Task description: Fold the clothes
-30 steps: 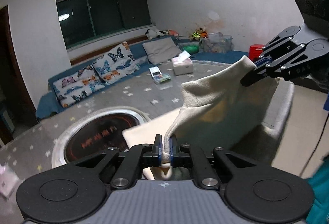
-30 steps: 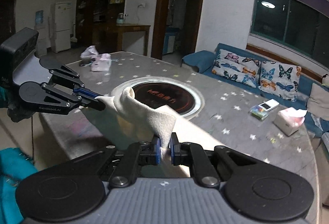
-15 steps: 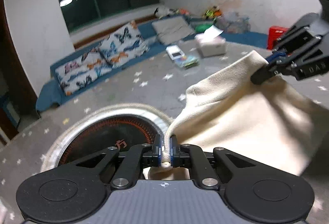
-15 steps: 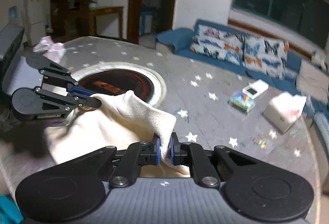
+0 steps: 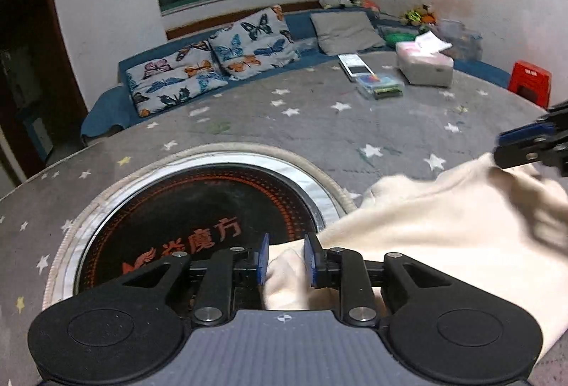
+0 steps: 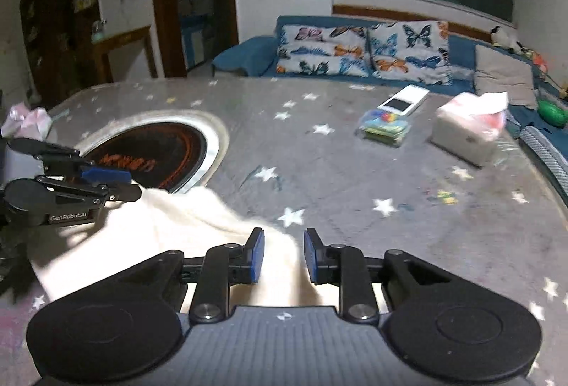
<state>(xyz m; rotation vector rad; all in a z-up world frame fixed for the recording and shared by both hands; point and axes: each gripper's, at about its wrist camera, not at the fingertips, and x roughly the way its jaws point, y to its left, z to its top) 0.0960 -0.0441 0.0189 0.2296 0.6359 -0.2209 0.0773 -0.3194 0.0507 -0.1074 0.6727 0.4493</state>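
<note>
Both tools parted, nothing pinched. Cream garment [image 5: 443, 244] down on the star-print table cover [image 5: 319, 130], one corner lying loose between the left gripper [image 5: 284, 258] pads, the other corner between the right gripper [image 6: 280, 254] pads. Looks like the release at the end of a fold.

Doing it well: back straight out along the finger axis, low and level, so the pads don't snag the corners and drag the fold open. Pull both out together. Worth checking the edge line before the next fold, since cloth near the right tool looks bunched.

View differences:
- Left wrist: cloth spread off to the right of the tool, far corner under the other tool's tips; dark round inset [image 5: 198, 219] dead ahead, cloth edge overlapping its rim.
- Right wrist: cloth runs left toward the other tool; ahead-right, tissue box [image 6: 468, 134], phone [image 6: 403, 102] and small packet [image 6: 385, 128], all well apart from the cloth. Pink bundle [image 6: 26, 123] far left, only here.
</note>
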